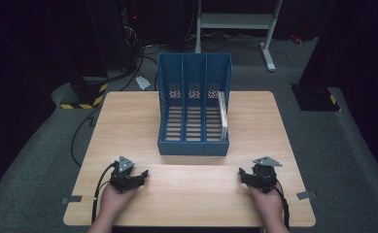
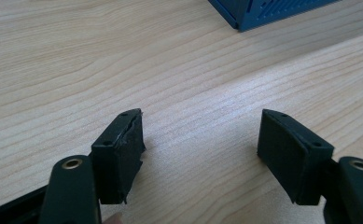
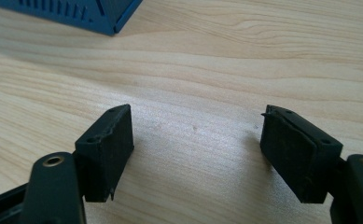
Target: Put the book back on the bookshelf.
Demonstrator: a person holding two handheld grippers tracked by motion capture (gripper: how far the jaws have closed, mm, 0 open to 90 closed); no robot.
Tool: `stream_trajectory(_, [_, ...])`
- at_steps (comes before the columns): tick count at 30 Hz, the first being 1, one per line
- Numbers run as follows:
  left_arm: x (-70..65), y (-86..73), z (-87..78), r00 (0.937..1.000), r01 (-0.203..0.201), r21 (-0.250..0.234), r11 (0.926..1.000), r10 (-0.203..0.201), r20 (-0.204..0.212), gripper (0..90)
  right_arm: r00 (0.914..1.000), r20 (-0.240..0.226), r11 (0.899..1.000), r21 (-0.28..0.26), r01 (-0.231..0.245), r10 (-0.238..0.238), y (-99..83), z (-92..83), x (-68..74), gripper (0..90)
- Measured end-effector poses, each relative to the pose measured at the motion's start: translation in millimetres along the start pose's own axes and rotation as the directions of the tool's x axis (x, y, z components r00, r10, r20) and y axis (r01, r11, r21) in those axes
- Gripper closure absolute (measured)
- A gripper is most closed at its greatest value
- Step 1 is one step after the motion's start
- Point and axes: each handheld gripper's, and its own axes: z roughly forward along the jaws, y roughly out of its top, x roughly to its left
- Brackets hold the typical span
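Both hands rest at the near edge of the wooden table (image 1: 128, 116), each holding a gripper. Left gripper (image 1: 140, 174) lies low on the wood, jaws spread, nothing between them; its own view shows bare tabletop ahead and a corner of the blue file rack (image 2: 263, 11) up and to the right. Right gripper (image 1: 243, 175) likewise sits released and empty, pads clear of the wood grain, the rack's corner (image 3: 100, 18) ahead to its left.

Blue three-slot file rack (image 1: 194, 145) stands ahead of and between the two grippers, well apart from both. A thin pale board or folder (image 1: 222, 114) stands upright in the slot on the right gripper's side.

Judgement: a rest pose, nothing in hand. Any next move calls for a forward reach toward the rack.

Open room: bare wood lies between the grippers and the rack front. Table edge sits just behind both hands.
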Motion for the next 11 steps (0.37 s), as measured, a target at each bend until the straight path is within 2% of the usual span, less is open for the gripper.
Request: stream_trajectory(11, [-0.3, -0.1, -0.1, 1.0000, 0.002, 0.000, 1.0000, -0.002, -0.002, 31.5, 0.9999, -0.004, 1.000, -0.002, 0.009, -0.009, 1.2, 1.3, 1.7, 25.2])
